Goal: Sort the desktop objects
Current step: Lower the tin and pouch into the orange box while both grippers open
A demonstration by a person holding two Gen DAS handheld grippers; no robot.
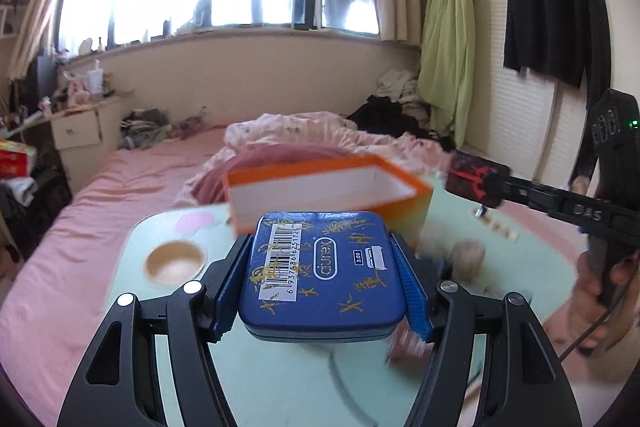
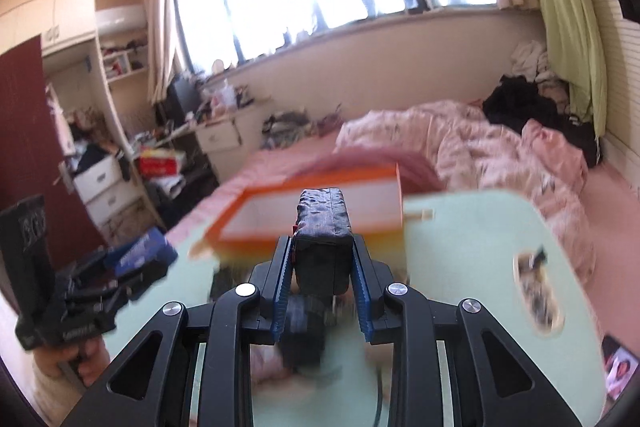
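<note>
Pinching between both fingers: blue tin (image 1: 320, 271) in left gripper (image 1: 322, 283), dark pouch (image 2: 322, 247) in right gripper (image 2: 322, 281).

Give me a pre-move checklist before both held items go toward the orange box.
1. Left gripper holding the blue tin: ok, a pad presses each side.
2. Right gripper holding the dark block: ok, jaws shut on its sides.
3. Orange box open on top: ok, white inner walls visible and no lid.
4. Room left in the box: cannot tell, its floor is hidden in both views.
5. Both items lifted off the green table: ok for the tin, which hangs above it; cannot tell for the block, blur underneath.
6. Path ahead to the box: ok, nothing stands between either item and it.
</note>
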